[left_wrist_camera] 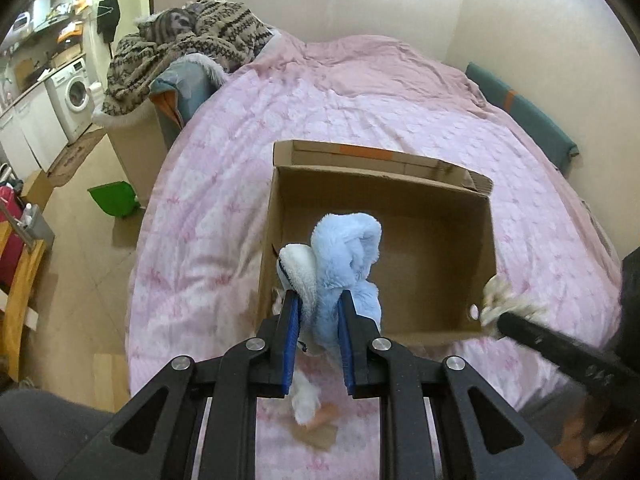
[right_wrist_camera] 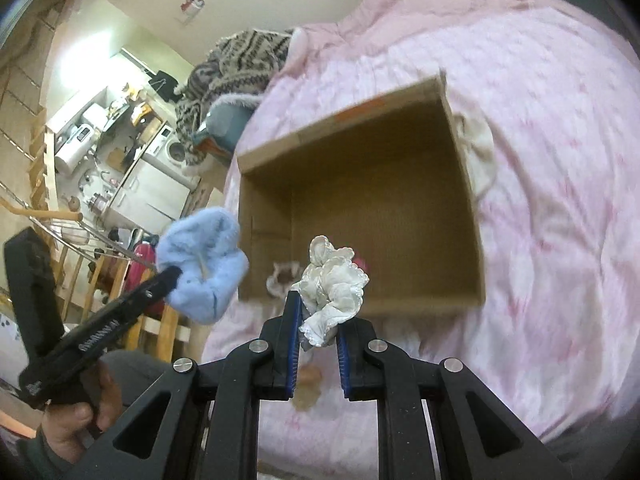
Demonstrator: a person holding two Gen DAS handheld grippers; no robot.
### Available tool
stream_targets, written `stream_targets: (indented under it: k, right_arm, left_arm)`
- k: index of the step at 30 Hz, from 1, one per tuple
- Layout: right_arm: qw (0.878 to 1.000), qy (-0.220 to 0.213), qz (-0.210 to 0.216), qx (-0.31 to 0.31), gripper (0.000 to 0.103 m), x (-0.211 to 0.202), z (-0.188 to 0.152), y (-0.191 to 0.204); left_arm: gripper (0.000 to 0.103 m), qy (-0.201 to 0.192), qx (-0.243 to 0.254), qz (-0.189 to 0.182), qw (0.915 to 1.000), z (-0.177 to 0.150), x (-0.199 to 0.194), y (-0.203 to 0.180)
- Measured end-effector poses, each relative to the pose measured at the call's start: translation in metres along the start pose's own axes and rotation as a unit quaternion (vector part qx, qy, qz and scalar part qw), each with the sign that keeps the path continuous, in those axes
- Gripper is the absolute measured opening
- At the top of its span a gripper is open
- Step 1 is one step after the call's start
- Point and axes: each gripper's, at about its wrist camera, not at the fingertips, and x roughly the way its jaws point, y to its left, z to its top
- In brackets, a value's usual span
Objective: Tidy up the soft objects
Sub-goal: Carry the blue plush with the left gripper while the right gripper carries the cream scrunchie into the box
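left gripper [left_wrist_camera: 318,308] is clamped on a fluffy light-blue plush toy with a white fleece patch [left_wrist_camera: 344,256], its blue-padded fingers [left_wrist_camera: 293,320] pressing in from both sides, and it holds the toy above the near left corner of an open brown cardboard box [left_wrist_camera: 440,196]. right gripper [right_wrist_camera: 318,322] grips a crumpled white cloth with a beaded lace edge [right_wrist_camera: 334,284] between its own blue pads, just over the near wall of the same box. the box sits on a bed covered by a pink floral quilt [left_wrist_camera: 248,152], its flaps open and most of its floor bare; a small pinkish-white soft thing [right_wrist_camera: 282,276] lies blurred in the near left corner inside. a cream soft item [right_wrist_camera: 478,152] rests on the quilt, touching the box's right wall. a brown patterned knit blanket [left_wrist_camera: 192,36] is heaped beyond the bed's far left corner.
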Motion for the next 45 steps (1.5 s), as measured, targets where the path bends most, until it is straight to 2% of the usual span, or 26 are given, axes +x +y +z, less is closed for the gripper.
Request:
stream_targets:
  k: [5,8,12,16,18,21,26,32,38,45]
  right_arm:
    - [1.000,-0.015,-0.008,-0.009,0.018,0.006,0.030,-0.001]
    - [0.998,-0.012,-0.054,-0.031,0.018,0.023,0.043,-0.002]
    - [0.997,-0.007,-0.063,-0.032,0.018,0.049,0.048,-0.012]
    - [0.995,-0.004,-0.077,-0.058,0.018,0.065,0.042,-0.022]
    - [0.997,-0.003,-0.067,-0.045,0.018,0.064,0.045,-0.027]
    - [0.997,-0.013,-0.061,-0.045,0.018,0.059,0.049,-0.028]
    - [0.998,0.007,-0.054,-0.035,0.018,0.067,0.052,-0.032]
    - [0.999,0.030,-0.031,-0.018,0.018,0.078,0.055,-0.035]
    - [0.998,0.052,-0.040,-0.020,0.018,0.089,0.050,-0.033]
    - [0.997,0.065,-0.047,-0.019,0.018,0.096,0.049,-0.035]
  left_arm:
    - [0.017,0.008,0.011,0.016,0.9998,0.010,0.028,-0.003]
    - [0.017,0.021,0.019,0.028,0.9992,0.013,0.049,-0.006]
    - [0.017,0.039,0.021,0.050,0.9978,0.015,0.074,-0.012]
    - [0.017,0.079,0.000,0.057,0.9953,0.017,0.100,-0.024]
    - [0.017,0.067,0.017,0.080,0.9944,0.020,0.106,-0.035]
    - [0.017,0.069,0.017,0.089,0.9935,0.022,0.113,-0.039]
    - [0.017,0.063,0.041,0.117,0.9903,0.024,0.121,-0.045]
    - [0.017,0.066,0.045,0.132,0.9881,0.031,0.129,-0.046]
    - [0.017,0.073,0.040,0.142,0.9863,0.032,0.139,-0.039]
    - [0.020,0.082,0.039,0.136,0.9866,0.027,0.145,-0.033]
